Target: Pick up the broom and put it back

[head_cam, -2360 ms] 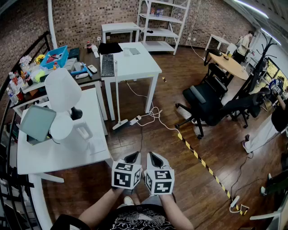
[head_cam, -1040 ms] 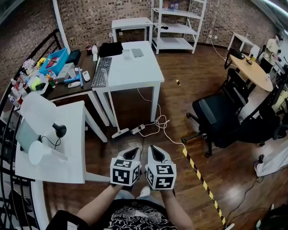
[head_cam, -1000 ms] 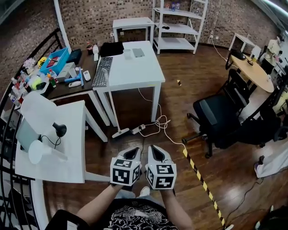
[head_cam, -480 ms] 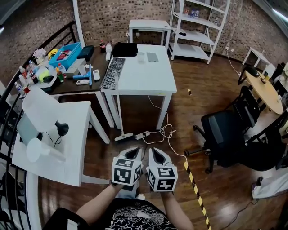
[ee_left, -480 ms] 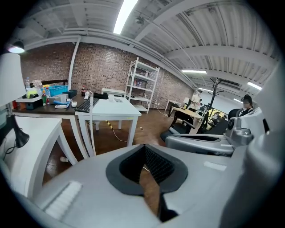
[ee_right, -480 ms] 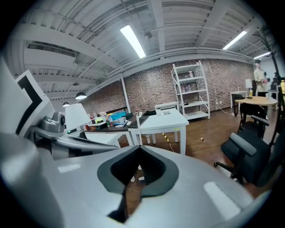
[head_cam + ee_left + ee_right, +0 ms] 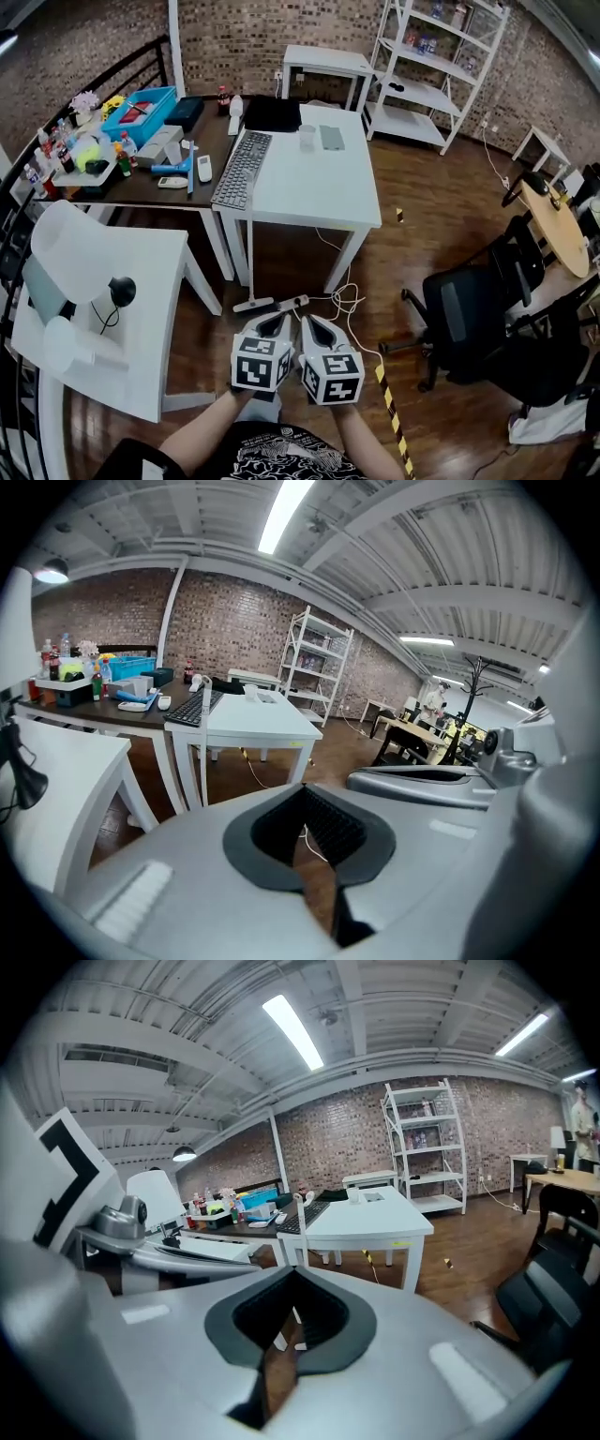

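Observation:
The broom stands upright against the front edge of the white desk [image 7: 319, 192]. Its thin white handle [image 7: 249, 225] runs down to a flat white head [image 7: 253, 305] on the wooden floor. That handle also shows in the left gripper view [image 7: 204, 733] and the right gripper view [image 7: 302, 1227]. My left gripper [image 7: 275, 324] and right gripper [image 7: 309, 326] are held side by side low in the head view, just short of the broom head. Both are shut with nothing between the jaws [image 7: 305, 803] [image 7: 292, 1288].
A power strip [image 7: 292, 303] with loose cables lies beside the broom head. A white side table [image 7: 141, 281] with a lamp is at the left, and a black office chair [image 7: 469, 319] at the right. Yellow-black tape [image 7: 389, 403] crosses the floor. A keyboard [image 7: 239, 169] lies on the desk.
Both grippers, still shut and side by side, have travelled forward toward the desk. The broom head and power strip now lie much closer to their tips.

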A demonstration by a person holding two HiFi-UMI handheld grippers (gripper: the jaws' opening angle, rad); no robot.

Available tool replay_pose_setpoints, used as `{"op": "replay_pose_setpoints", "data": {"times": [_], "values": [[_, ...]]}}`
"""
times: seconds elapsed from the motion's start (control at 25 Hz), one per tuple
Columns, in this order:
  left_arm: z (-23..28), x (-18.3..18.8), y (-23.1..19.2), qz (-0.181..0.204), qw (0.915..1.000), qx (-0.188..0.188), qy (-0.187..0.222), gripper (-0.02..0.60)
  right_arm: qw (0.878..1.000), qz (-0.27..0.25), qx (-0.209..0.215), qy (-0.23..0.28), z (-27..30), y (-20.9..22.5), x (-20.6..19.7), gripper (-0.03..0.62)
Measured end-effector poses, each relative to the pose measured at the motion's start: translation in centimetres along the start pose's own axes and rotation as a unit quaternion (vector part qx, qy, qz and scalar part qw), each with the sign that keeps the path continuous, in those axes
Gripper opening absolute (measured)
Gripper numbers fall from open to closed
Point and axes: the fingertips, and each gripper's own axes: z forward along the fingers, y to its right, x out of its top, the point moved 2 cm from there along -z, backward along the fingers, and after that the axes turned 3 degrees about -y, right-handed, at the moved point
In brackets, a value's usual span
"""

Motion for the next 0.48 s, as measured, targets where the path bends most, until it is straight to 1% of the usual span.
{"op": "replay_pose_setpoints", "data": {"times": [0.16, 0.28, 0.48], "values": [[2.7, 2.5, -2.7, -0.023, 0.9997, -0.002, 0.007, 0.005, 1.000, -0.016, 0.004, -0.013, 3.8, 0.8, 2.1, 0.000], [4.0, 4.5, -4.7, -0.029, 0.9995, -0.001, 0.015, 0.006, 1.000, -0.023, 0.008, -0.019, 6.9, 1.0, 3.8, 0.000], [5.7, 6.8, -8.2, -0.040, 0.9990, 0.011, 0.018, 0.006, 0.999, -0.041, 0.018, -0.023, 11.1, 0.6, 6.0, 0.000]]}}
